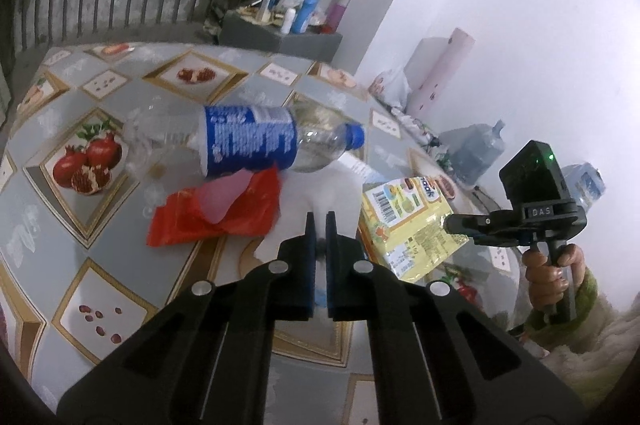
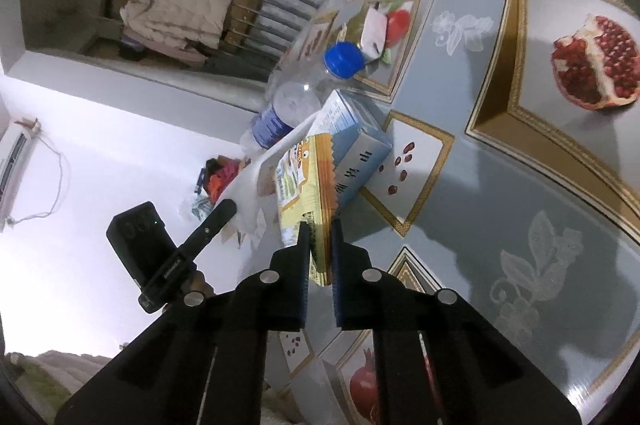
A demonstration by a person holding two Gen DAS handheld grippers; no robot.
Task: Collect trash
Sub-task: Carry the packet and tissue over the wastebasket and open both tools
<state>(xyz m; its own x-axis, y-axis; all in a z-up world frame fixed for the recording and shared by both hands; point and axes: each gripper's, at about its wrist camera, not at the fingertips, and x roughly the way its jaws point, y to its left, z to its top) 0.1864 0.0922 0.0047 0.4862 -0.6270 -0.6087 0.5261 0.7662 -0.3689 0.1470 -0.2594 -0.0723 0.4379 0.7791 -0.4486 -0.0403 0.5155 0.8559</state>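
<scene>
So the trash here is a small pile on the fruit-print surface [image 1: 120, 225], and both grippers are already on it. The right gripper [image 2: 319, 225] has its fingers pinched on the yellow snack wrapper [image 2: 304, 181], gripping it by the serrated edge. That makes sense, since a thin flat bit of foil is easiest to catch at the seam. In the left wrist view the wrapper hangs off that gripper, lifted clear near the surface's right edge.

The left gripper [image 1: 320, 219] has its fingers squeezed nearly together on something thin and white, looks like a tissue or a bag [image 1: 320, 193], hard to say which. Pinching a soft edge like that is probably the only way to lift it.

Still lying there: the plastic bottle [image 1: 248, 141] on its side toward the middle, with the red wrapper [image 1: 192, 221] touching its label side, and a light blue carton [image 2: 352, 145] just behind the yellow wrapper. My guess is those come next, bottle last since it rolls.
</scene>
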